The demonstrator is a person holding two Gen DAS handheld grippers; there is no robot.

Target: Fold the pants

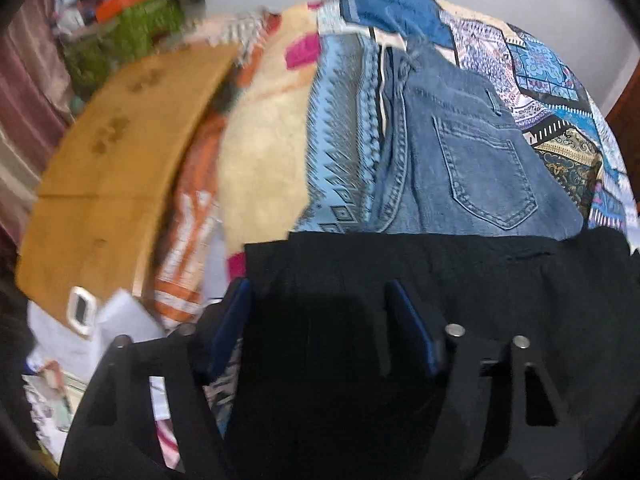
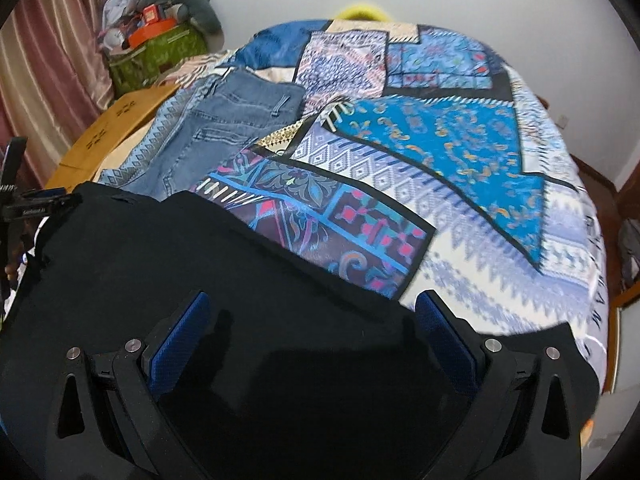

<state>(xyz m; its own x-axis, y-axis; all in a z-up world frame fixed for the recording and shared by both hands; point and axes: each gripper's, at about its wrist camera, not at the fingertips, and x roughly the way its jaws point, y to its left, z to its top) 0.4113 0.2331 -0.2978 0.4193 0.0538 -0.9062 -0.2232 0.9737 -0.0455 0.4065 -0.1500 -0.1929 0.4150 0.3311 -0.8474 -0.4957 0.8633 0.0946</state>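
left wrist view: the left gripper points down over black pants that lie flat across the near part of the bed. its blue-padded fingers stand partly apart above the dark cloth, and nothing is pinched between them; whether the tips touch the fabric cannot be told. just beyond the black pants lie folded blue jeans, back pocket up, on a patterned bedspread. to the left sits a brown cardboard box, with a green bag of clutter behind it.

right wrist view: the right gripper hangs over the same black pants, its blue pads spread wide with only flat dark cloth under the gap, nothing gripped. the pants' far edge runs diagonally across the blue patchwork bedspread. the jeans lie further back on the left, beside the cardboard box. a pink curtain hangs at the left wall.
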